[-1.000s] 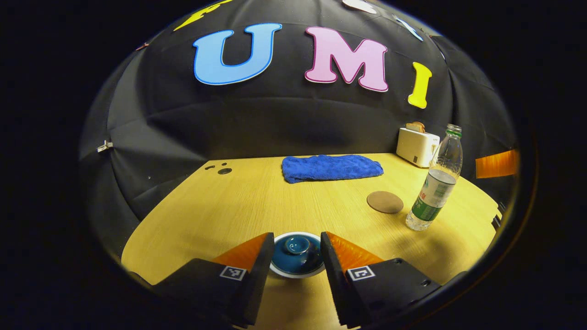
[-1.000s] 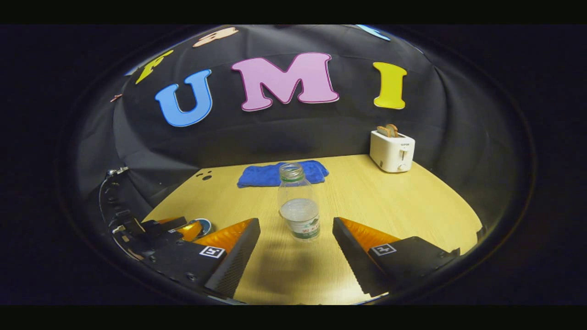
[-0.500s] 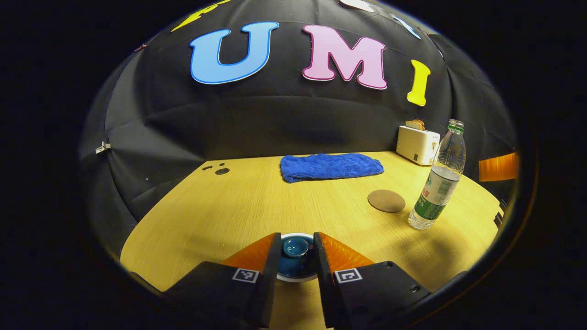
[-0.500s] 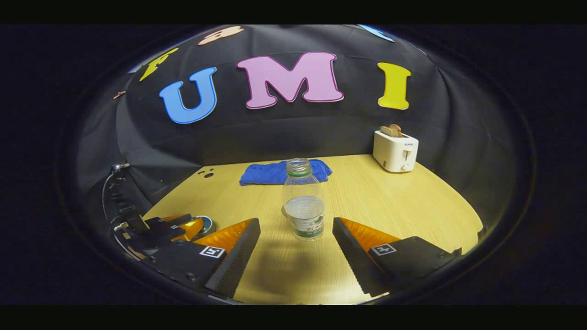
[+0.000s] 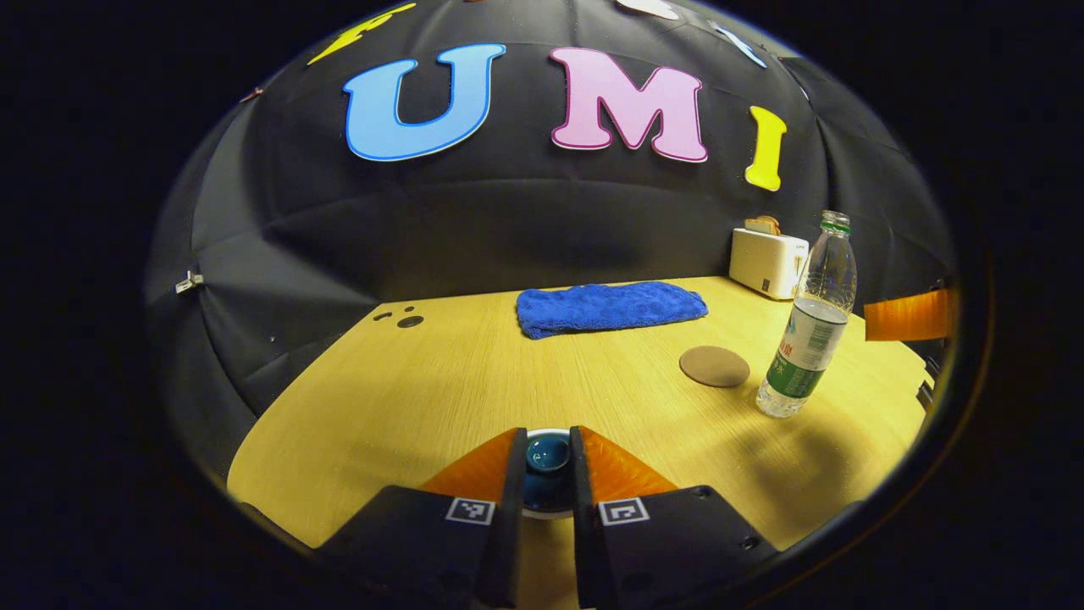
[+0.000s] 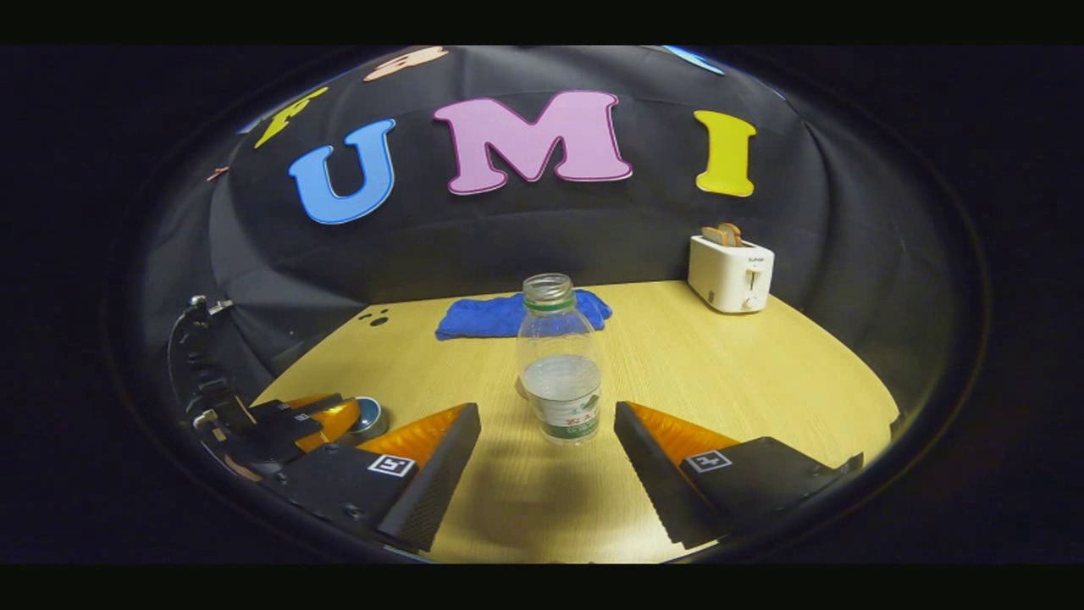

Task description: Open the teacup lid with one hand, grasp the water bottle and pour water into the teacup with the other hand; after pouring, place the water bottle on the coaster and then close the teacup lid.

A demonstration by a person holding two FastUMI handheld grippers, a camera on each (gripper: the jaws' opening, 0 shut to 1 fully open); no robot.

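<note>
Left gripper [image 5: 547,474]: fingers drawn narrow around the knob of the teacup lid [image 5: 547,453], one finger on each side. Actual pressure on the knob not confirmable; contact hidden behind the finger edges. Lid seated on the teacup [image 5: 546,508], white rim showing just below the fingers, cup standing on the near edge of the table [image 5: 440,381].

Same gripper visible at far left of the right gripper view [image 6: 326,419], low over the cup, with the cup's rim [image 6: 371,413] just at its right.

Right gripper [image 6: 547,462]: fingers spread wide, touching nothing. Water bottle [image 6: 559,368] standing upright on the table just beyond the fingertips, centred on the gap, not between the fingers. Cap off, neck open, water level near mid-height, label band around the lower body.

In the left gripper view, bottle [image 5: 809,326] to the right, with one finger of the right gripper [image 5: 906,315] at its far right, apart from it. Coaster [image 5: 714,366] lying flat just left of the bottle, bare, close beside but not touching.

Blue towel [image 5: 610,307] folded at the far side of the table, centre. White toaster [image 6: 730,273] at the far right corner, bread in its slots.
</note>
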